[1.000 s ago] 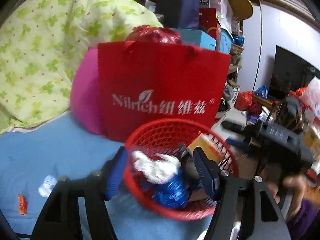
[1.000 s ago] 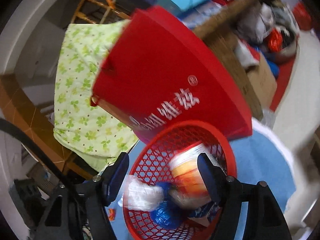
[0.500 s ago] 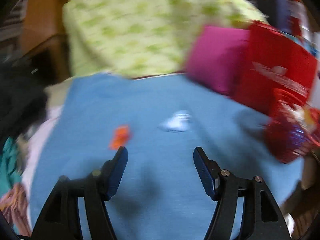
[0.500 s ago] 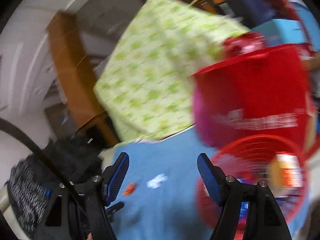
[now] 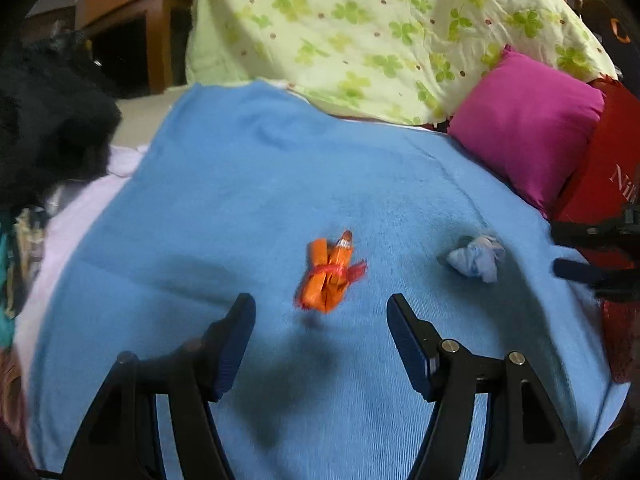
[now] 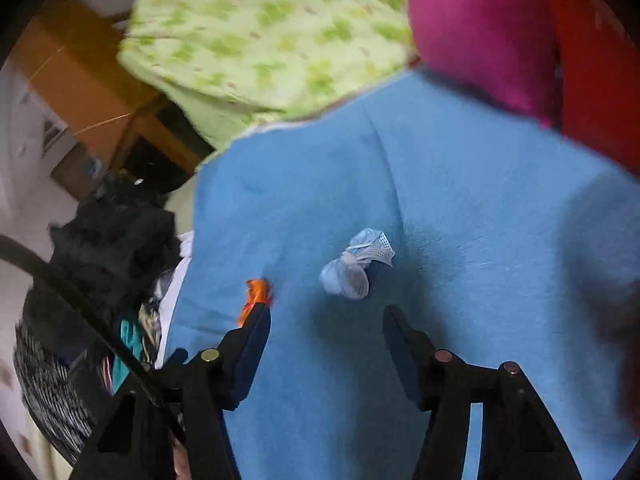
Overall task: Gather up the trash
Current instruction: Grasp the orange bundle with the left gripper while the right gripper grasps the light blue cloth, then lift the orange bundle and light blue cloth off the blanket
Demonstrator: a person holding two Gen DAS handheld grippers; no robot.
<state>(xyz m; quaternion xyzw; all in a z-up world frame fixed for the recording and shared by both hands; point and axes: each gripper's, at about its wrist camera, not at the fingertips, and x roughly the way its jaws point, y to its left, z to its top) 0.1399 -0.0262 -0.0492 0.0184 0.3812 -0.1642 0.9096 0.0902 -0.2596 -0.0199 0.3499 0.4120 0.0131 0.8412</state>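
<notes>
Left wrist view: the left hand-held gripper [image 5: 320, 332], gaping empty, is nearing the crumpled orange foil wrapper [image 5: 330, 274]; straddle it squarely, pressing into the blue blanket [image 5: 280, 168]. The right hand-held gripper [image 6: 326, 340], jaws just narrowing, empty, is nearing the crumpled white-blue paper wad [image 6: 356, 268].

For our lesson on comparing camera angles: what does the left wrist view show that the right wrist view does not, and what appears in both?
Only the left wrist view shows the red bag's white lettering and the other hand-held gripper's blue pad at the right edge. Only the right wrist view shows a striped black-and-white fabric and a black cable. Both show the blue blanket, orange wrapper, crumpled blue-white tissue, magenta pillow and green clover-print quilt.
</notes>
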